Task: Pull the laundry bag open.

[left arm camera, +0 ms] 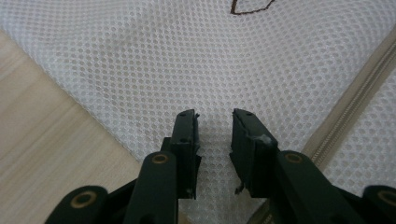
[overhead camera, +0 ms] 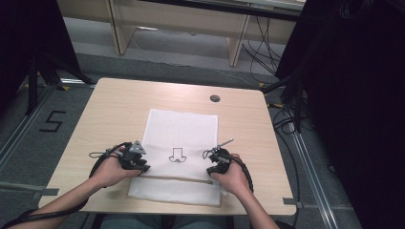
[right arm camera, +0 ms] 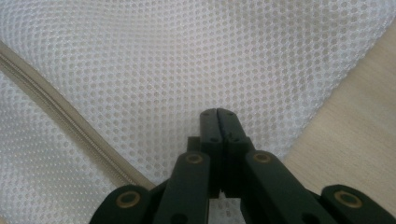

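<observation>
Mesh laundry bag [overhead camera: 181,138] lies flat on the wooden table [overhead camera: 110,109]; left gripper [left arm camera: 215,126] gapes partly open over it, empty, while right gripper [right arm camera: 218,116] is closed tight.

In the high view the hands cover most of each claw: the left claw [overhead camera: 135,161] and right claw [overhead camera: 216,162] show as dark lumps, too small to tell how their jaws stand. The bag's [overhead camera: 181,138] near right corner sits under the right hand [overhead camera: 231,177]. The dark drawing [overhead camera: 177,156] at the bag's middle is too small to read. The forearms run off the bottom edge.

In the left claw view the drawing [left arm camera: 250,6] is cut by the top edge and the zip [left arm camera: 348,112] leaves at the right edge.

In the right claw view the zip [right arm camera: 60,121] passes behind the claw [right arm camera: 218,112] at lower left; whether mesh is pinched between the closed tips cannot be told.
</observation>
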The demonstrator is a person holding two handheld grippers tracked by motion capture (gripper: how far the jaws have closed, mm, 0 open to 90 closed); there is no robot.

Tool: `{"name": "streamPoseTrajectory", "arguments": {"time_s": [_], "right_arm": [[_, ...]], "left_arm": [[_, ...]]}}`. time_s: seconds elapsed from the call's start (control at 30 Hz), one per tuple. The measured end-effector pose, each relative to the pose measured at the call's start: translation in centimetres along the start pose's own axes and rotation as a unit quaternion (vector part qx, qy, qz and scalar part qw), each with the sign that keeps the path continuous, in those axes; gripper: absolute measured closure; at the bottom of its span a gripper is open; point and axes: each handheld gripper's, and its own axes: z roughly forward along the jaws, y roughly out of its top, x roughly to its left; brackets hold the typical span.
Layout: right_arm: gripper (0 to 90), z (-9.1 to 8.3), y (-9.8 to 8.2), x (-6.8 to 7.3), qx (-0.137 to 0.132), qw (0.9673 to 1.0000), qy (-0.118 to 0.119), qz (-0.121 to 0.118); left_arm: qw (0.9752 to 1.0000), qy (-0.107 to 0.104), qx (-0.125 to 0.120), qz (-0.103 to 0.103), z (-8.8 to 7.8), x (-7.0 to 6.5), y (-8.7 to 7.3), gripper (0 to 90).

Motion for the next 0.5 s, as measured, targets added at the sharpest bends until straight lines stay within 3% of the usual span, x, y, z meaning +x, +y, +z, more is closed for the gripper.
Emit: {"name": "streamPoseTrajectory", "arguments": {"time_s": [0.07, 0.1, 0.2, 0.27, 0.3, 0.37, 0.4, 0.5], "right_arm": [[85.6, -0.2, -0.2, 0.4, 0.002, 0.9996, 0.002, 0.029], [83.8, -0.3, -0.2, 0.0, -0.021, 0.9997, -0.007, 0.007], [80.1, -1.4, -0.4, 0.0, -0.068, 0.9975, -0.018, 0.011], [78.1, -2.4, -0.7, -0.2, -0.088, 0.9957, -0.021, 0.023], [76.9, -2.6, -0.9, -0.4, -0.101, 0.9943, -0.023, 0.025], [75.1, -3.1, -1.6, -0.8, -0.118, 0.992, -0.022, 0.039], [75.1, -3.4, -1.9, -1.2, -0.113, 0.9926, -0.023, 0.038], [74.3, -4.2, -2.5, -2.0, -0.129, 0.9904, -0.027, 0.041]], "left_arm": [[1.0, 0.002, -0.01, 0.001, -0.2, 0.1, 0.0, 64.8], [0.9999, 0.0, -0.017, 0.001, -0.2, 0.1, 0.0, 62.7], [0.9987, -0.005, -0.048, -0.016, -0.6, 0.2, 0.1, 55.9], [0.9972, -0.008, -0.073, -0.015, -0.8, 0.1, 0.2, 50.5], [0.9968, 0.0, -0.079, -0.003, -0.9, 0.2, 0.4, 48.0], [0.9958, 0.003, -0.091, -0.005, -0.9, 0.0, 0.6, 44.9], [0.9957, 0.007, -0.092, -0.004, -0.9, 0.0, 0.6, 43.2], [0.9952, 0.0, -0.098, 0.0, -0.8, -0.1, 0.5, 41.3]]}}
